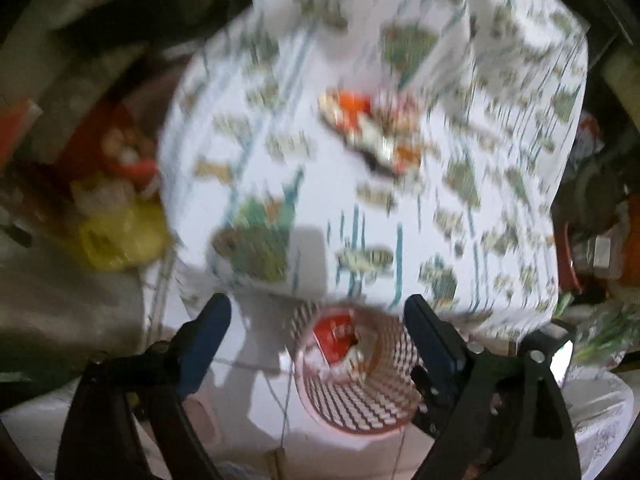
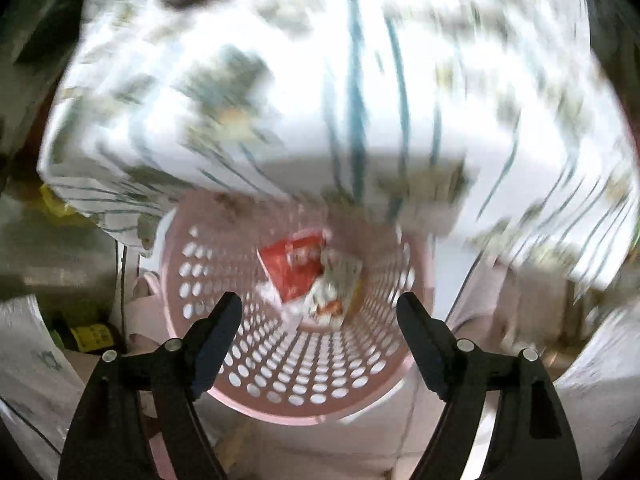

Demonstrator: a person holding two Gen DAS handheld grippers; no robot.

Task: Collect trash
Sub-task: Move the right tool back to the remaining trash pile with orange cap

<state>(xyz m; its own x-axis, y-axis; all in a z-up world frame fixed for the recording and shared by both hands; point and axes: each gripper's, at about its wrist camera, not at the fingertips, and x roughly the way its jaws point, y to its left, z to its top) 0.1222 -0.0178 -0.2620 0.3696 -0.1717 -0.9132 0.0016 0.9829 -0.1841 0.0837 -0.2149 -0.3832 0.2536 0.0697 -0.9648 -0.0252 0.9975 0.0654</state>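
Black fingers of both grippers wide apart (nothing held) above pink basket.

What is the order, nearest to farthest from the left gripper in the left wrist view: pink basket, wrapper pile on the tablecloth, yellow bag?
1. Pink basket, right below and between the open fingers of the left gripper.
2. Yellow bag, off to the left, beside the table.
3. Wrapper pile, farther ahead on the tablecloth.
The bag and pile ranking is approximate; blur makes it hard to call.
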